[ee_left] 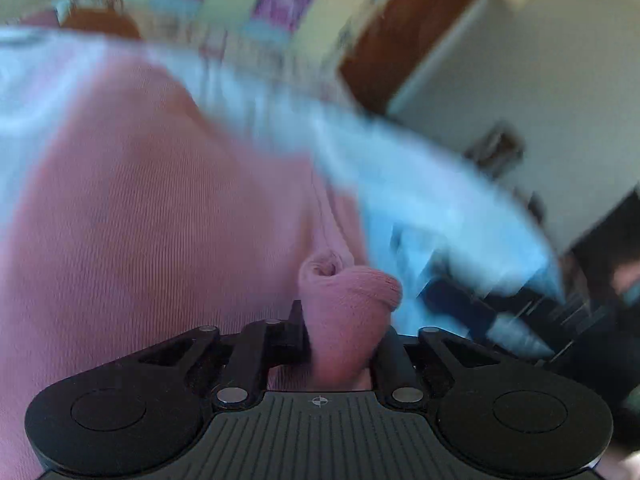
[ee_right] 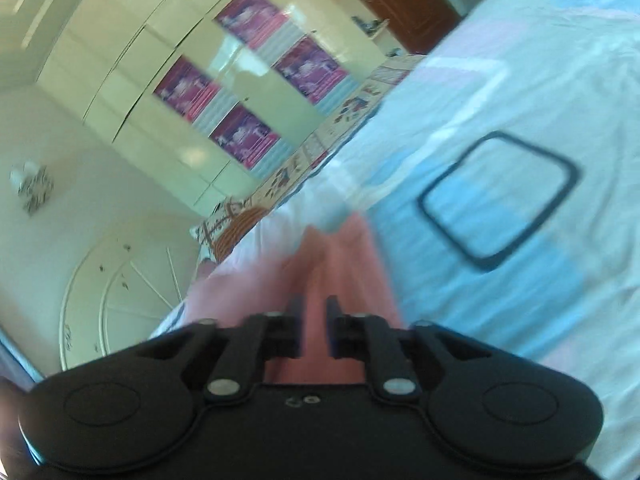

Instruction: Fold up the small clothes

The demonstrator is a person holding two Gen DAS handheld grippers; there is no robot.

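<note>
A pink ribbed garment [ee_left: 140, 208] fills the left wrist view, lifted off the light blue bedsheet [ee_left: 432, 192]. My left gripper [ee_left: 342, 332] is shut on a bunched edge of it, and a fold bulges out between the fingers. In the right wrist view my right gripper [ee_right: 314, 320] is shut on another part of the pink garment [ee_right: 336, 248], which stretches away from the fingers over the sheet [ee_right: 540, 80]. Both views are blurred by motion.
A black rounded rectangle outline [ee_right: 500, 200] is marked on the sheet. Beyond the bed stand a cream wardrobe [ee_right: 160, 40] with purple panels, a patterned headboard [ee_right: 304, 152] and a brown door [ee_left: 400, 40]. A dark object [ee_left: 540, 316] shows at the right.
</note>
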